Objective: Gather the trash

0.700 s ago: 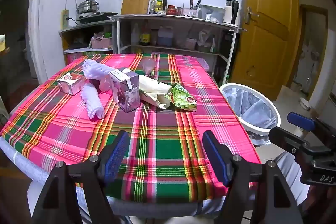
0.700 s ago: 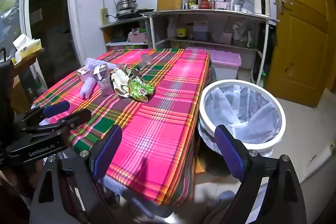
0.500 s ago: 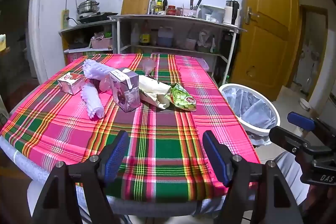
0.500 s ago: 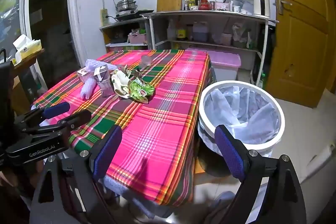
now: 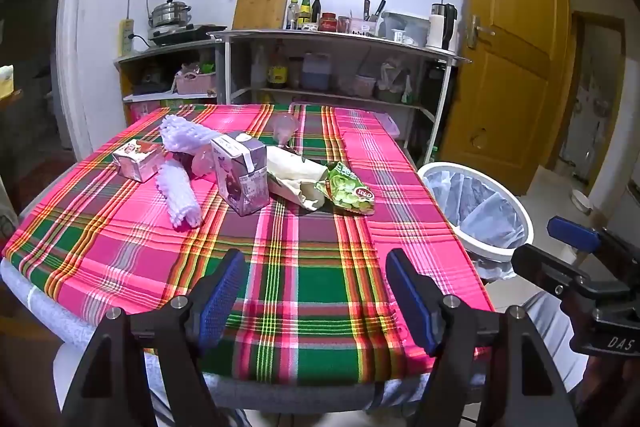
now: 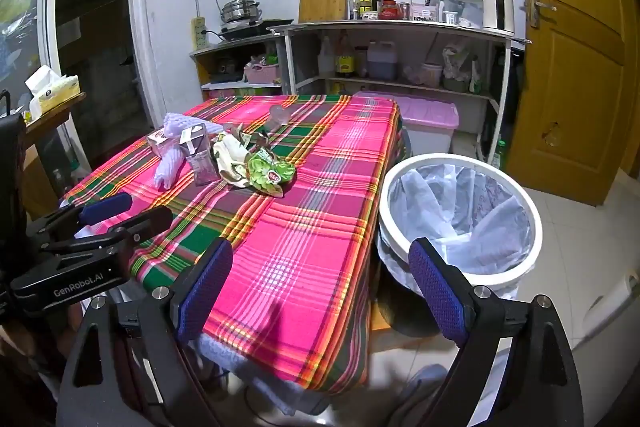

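Trash lies mid-table on the pink plaid cloth (image 5: 280, 267): a purple drink carton (image 5: 242, 179), a small pink carton (image 5: 136, 161), white foam nets (image 5: 180, 197), a crumpled paper wrapper (image 5: 294, 175), a green snack bag (image 5: 350, 193) and a clear plastic cup (image 5: 285, 127). A white bin (image 6: 460, 215) lined with a plastic bag stands on the floor at the table's right side. My left gripper (image 5: 316, 293) hovers open over the near table edge, nothing between its fingers. My right gripper (image 6: 320, 291) is open above the table's near right corner, beside the bin.
Shelves (image 5: 336, 67) with bottles, a cutting board and a pot line the back wall. A wooden door (image 5: 516, 59) is at the right. A pink lidded box (image 6: 430, 123) sits on the floor behind the bin. A side table with a tissue box (image 6: 52, 91) is at the left.
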Demonstrator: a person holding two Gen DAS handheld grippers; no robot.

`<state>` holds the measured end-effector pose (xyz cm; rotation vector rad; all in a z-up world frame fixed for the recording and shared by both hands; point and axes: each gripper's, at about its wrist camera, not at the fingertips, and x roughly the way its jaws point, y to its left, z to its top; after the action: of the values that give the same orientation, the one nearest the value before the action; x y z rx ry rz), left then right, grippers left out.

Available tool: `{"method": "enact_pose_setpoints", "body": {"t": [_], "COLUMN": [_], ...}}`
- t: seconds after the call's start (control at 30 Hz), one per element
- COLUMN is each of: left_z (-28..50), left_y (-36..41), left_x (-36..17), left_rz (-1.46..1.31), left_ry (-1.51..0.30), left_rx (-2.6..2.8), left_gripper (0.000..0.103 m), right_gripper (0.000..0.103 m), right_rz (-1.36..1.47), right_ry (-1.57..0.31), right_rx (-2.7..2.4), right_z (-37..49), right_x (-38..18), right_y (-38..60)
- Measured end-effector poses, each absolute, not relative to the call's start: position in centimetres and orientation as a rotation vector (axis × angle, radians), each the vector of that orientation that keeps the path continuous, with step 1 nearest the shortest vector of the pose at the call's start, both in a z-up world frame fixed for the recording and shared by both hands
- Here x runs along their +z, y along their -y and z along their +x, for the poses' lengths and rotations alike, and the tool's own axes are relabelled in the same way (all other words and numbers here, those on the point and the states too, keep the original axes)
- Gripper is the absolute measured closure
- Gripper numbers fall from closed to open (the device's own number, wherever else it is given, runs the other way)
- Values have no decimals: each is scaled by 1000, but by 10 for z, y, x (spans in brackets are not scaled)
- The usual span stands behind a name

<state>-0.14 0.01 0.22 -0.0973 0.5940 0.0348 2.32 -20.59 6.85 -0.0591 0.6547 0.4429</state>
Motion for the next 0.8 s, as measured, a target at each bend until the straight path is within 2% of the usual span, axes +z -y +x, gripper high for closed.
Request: {"method": "enact_pose_setpoints", "body": {"t": [0.8], "left_z": [-7], "left_y": [0], "left_x": [8], "left_rz": [-101], "left_ry": [-591], "left_rx": [34], "left_gripper": [31], "right_gripper": [13], "right_rz": [-60], "right_ry": [-656], "right_rx": [443], "right_z": [19], "right_x": [70], "right_y": [208]}}
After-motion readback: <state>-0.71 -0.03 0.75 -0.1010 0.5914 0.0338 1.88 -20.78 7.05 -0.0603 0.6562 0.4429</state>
